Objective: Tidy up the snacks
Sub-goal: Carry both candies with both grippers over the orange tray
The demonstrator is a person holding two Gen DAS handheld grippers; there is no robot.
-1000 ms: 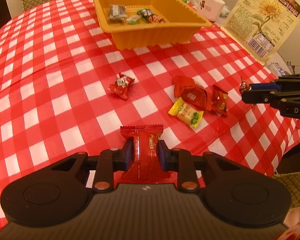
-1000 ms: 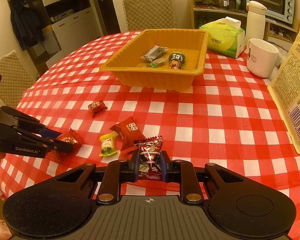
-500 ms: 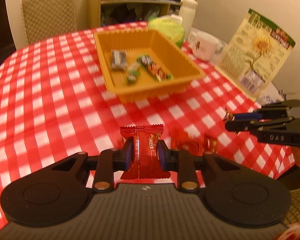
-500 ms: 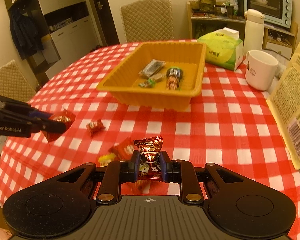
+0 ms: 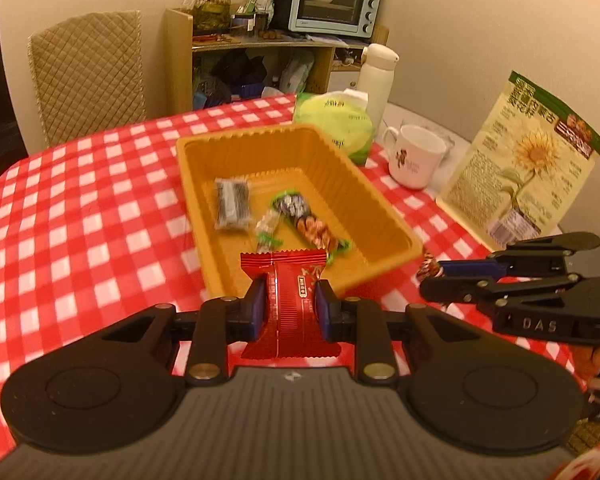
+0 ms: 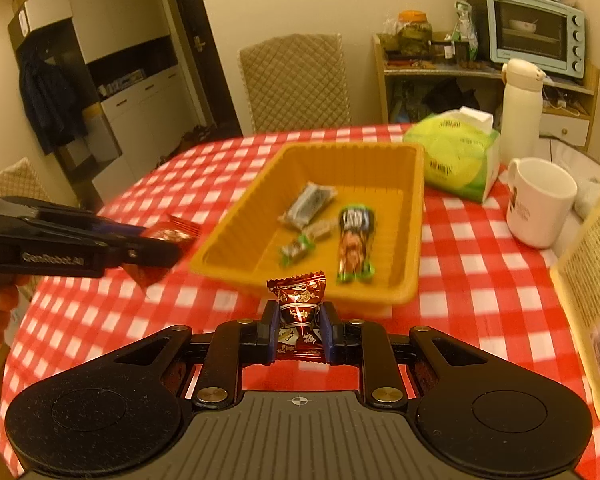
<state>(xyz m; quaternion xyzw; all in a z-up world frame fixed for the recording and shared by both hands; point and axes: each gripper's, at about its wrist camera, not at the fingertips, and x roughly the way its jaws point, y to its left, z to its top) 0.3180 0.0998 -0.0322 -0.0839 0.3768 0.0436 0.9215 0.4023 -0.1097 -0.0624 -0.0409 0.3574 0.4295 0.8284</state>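
Round worktop [image 5: 80,216] under a red-and-white checked cloth, quilted beige chair [image 5: 88,76] at the far side, wooden shelf with a pale blue toaster oven [image 5: 334,4] behind. Orange ribbed plastic tray [image 5: 396,232] sits mid-worktop, a few wrapped snacks already inside. Right of it: green tissue pack [image 6: 456,160], white mug [image 6: 540,204], white flask [image 6: 520,108], upright sunflower-print bag [image 5: 532,176].

My left gripper [image 5: 290,306] is clamped on a flat red foil snack packet [image 5: 288,300], held above the worktop at the tray's near edge. My right gripper [image 6: 300,324] is clamped on a small dark-red twisted candy wrapper [image 6: 298,304], also off the worktop, just short of the tray's near wall.

Risks, as I judge them: both grippers aim at the same near corner, so they could knock together. Foil is slick and could slip out early and land outside the tray. Coming in too low could nudge the light tray along the cloth.
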